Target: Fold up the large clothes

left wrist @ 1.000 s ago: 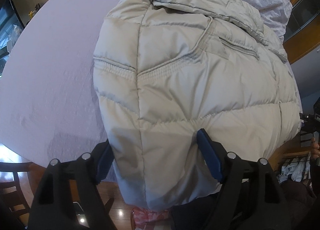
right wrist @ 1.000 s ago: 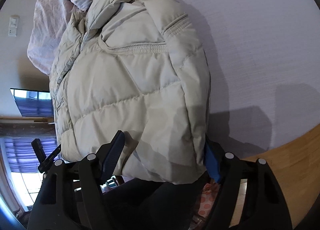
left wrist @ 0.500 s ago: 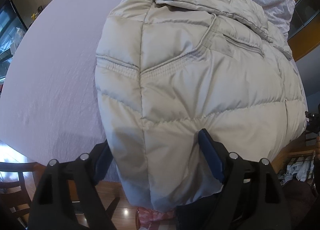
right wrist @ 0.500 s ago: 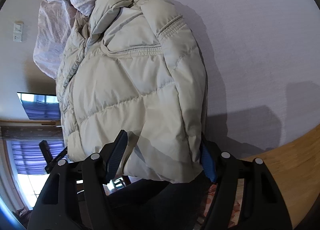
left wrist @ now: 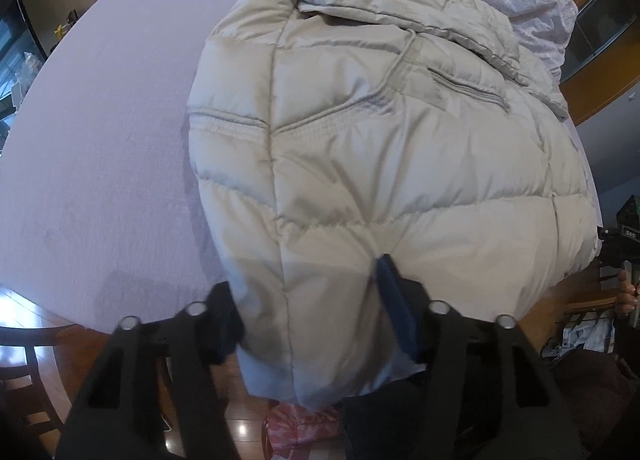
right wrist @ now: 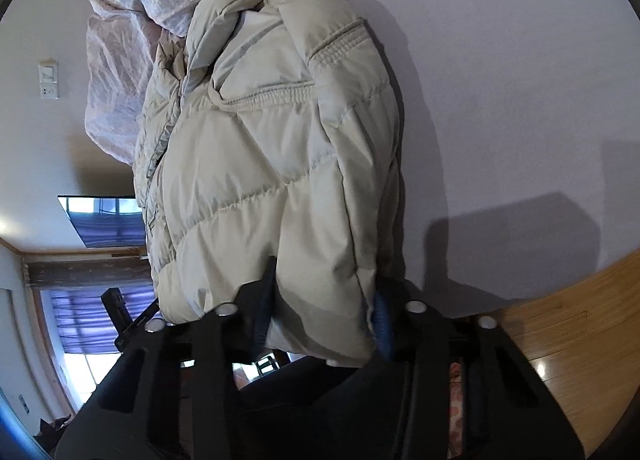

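Both claws are clamping the jacket's (left wrist: 380, 148) near hem: left claw (left wrist: 308, 312) and right claw (right wrist: 324, 320) each pinching puffy fabric. The jacket is lying on the counter (left wrist: 100, 140), hem overhanging. Slick padding is risking slipping free, spoiling the fold.

Left black two-finger gripper (left wrist: 310, 296) reaches forward, its blue-padded fingers (left wrist: 394, 300) pinching puffy fabric between them. Right black two-finger gripper (right wrist: 322, 316) is rolled sideways, its blue-padded fingers (right wrist: 380, 320) clamped the same way, fabric bunched between them.
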`<state>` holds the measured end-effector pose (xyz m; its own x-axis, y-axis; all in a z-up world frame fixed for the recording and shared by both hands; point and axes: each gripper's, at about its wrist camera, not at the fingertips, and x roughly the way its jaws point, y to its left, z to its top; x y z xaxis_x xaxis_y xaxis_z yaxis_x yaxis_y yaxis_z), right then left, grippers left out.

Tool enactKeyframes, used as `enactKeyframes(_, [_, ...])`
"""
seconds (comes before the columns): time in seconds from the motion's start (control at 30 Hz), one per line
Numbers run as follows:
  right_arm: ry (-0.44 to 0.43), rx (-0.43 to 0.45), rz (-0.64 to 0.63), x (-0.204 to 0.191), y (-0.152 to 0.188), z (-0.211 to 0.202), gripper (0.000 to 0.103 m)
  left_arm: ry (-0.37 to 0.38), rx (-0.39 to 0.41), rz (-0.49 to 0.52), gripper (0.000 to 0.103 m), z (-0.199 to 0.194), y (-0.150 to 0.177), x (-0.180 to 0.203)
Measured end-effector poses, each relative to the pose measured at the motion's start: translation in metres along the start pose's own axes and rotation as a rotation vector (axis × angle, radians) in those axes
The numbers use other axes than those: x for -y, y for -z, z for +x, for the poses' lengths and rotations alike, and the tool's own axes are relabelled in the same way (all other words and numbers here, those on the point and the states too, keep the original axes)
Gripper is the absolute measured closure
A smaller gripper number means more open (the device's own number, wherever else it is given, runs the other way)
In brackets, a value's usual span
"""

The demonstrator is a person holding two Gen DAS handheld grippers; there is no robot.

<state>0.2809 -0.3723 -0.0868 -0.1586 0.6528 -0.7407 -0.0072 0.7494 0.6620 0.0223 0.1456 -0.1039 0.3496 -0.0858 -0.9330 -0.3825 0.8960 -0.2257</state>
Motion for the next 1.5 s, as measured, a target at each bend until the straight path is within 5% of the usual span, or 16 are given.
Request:
enactKeyframes(0.2, [0.01, 0.017, -0.041, -0.008, -0.002, -0.006, 0.084, -0.022, 0.016, 0.005, 0.078, -0.006, -0.005, 0.006])
enactKeyframes(0.3, [0.021, 0.032, -0.063, -0.013, -0.004, -0.012, 0.087, -0.057, 0.023, 0.026, 0.083, -0.01, -0.01, 0.016])
enactKeyframes(0.87, [0.047, 0.146, -0.199, -0.057, -0.018, -0.039, 0.092, -0.139, 0.095, 0.089, 0.089, -0.042, -0.034, 0.037])
enactKeyframes(1.5, [0.091, 0.235, -0.261, -0.105, -0.074, -0.044, 0.092, -0.181, 0.216, 0.11, 0.089, -0.073, -0.084, 0.047])
